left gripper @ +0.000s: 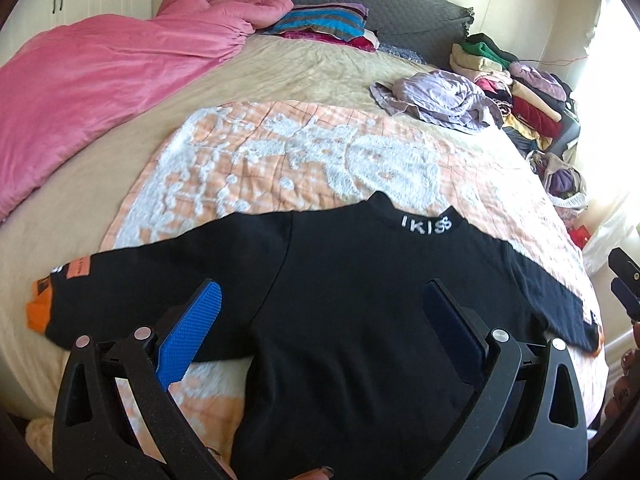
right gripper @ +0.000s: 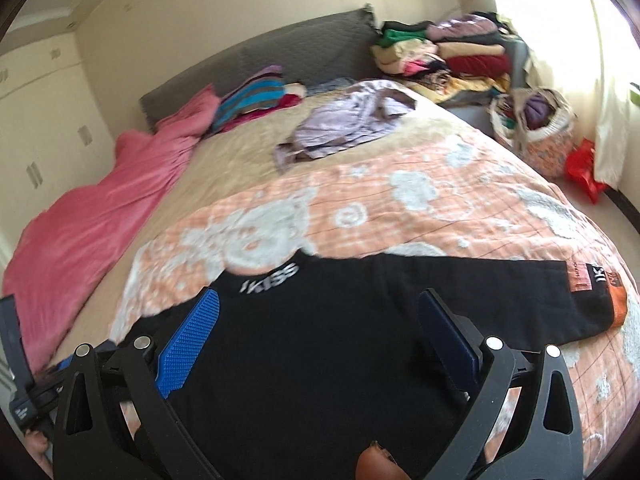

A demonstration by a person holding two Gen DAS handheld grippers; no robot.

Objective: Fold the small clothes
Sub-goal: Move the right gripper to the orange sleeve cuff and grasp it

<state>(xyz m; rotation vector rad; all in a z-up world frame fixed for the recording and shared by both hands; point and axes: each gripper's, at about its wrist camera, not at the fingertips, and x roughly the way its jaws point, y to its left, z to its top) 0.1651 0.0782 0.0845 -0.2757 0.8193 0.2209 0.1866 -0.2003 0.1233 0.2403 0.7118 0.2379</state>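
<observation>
Showing only rightward (blurred): laundry basket [right gripper: 532,128]

The black top [left gripper: 352,292] is matt knit cloth with orange ribbed cuffs [right gripper: 618,300]. It lies on a peach-and-white blanket [left gripper: 280,160] of nubby, towel-like pile. The left gripper [left gripper: 320,320] and right gripper [right gripper: 316,328] have matt black plastic frames, blue pads [left gripper: 192,332] with a knurled rubbery texture, and shiny metal pivot pins [left gripper: 500,335]. The far-left pink duvet [left gripper: 100,80] is soft, matt cloth.
</observation>
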